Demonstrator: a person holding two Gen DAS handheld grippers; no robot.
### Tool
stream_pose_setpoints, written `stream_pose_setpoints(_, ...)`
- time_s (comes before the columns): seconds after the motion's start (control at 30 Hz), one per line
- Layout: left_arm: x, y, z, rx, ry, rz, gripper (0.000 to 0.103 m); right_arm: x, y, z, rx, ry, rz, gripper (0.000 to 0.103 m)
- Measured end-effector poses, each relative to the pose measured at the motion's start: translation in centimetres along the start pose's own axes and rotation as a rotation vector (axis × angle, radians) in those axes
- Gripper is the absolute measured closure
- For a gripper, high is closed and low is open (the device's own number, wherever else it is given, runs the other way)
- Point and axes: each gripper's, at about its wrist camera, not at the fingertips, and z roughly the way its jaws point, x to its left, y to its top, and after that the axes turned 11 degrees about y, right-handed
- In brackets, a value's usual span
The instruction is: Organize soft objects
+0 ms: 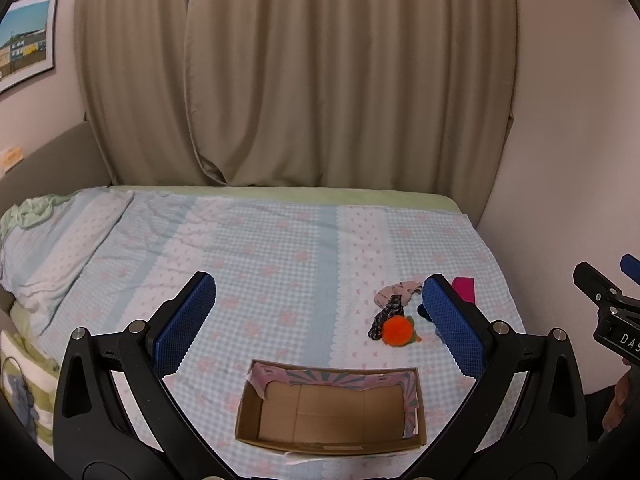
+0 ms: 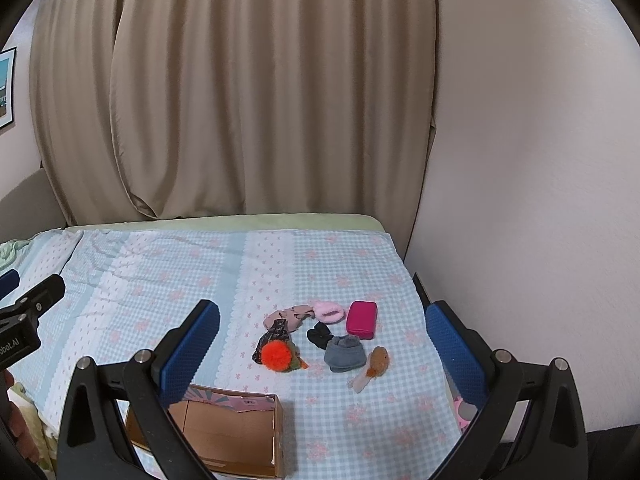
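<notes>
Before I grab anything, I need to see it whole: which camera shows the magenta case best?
The right wrist view: the magenta case lies fully visible beyond the grey cloth. In the left wrist view only its corner peeks out behind the left claw finger.

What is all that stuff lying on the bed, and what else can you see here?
Orange pompom: 1, orange, left of pile.
Dark patterned cloth: 1, black, behind pompom.
Beige cloth: 1, far left of pile.
Pink fluffy item: 1, pale pink, far side.
Magenta case: 1, far right.
Black scrunchie: 1, middle.
Grey cloth: 1, near middle.
Brown plush toy: 1, near right.
Cardboard box: 1, brown, empty, near edge.
Bed sheet: blue-pink check.
Curtains: beige, behind bed.
Left gripper: open, above box.
Right gripper: open, facing pile.
</notes>
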Motion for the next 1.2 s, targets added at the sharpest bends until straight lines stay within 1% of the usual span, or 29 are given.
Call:
stream_pose_setpoints(1.07,0.08,0.15,0.05,0.004,-0.009,0.001,0.000,-0.05,-0.28,-0.35,-0.008,-0.007,0.008,0.000)
stream_pose_setpoints(1.2,0.00,-0.03,0.06,0.012,-0.022,0.004,0.000,-0.16,-0.09,-0.34,-0.002,-0.012,0.016,0.000)
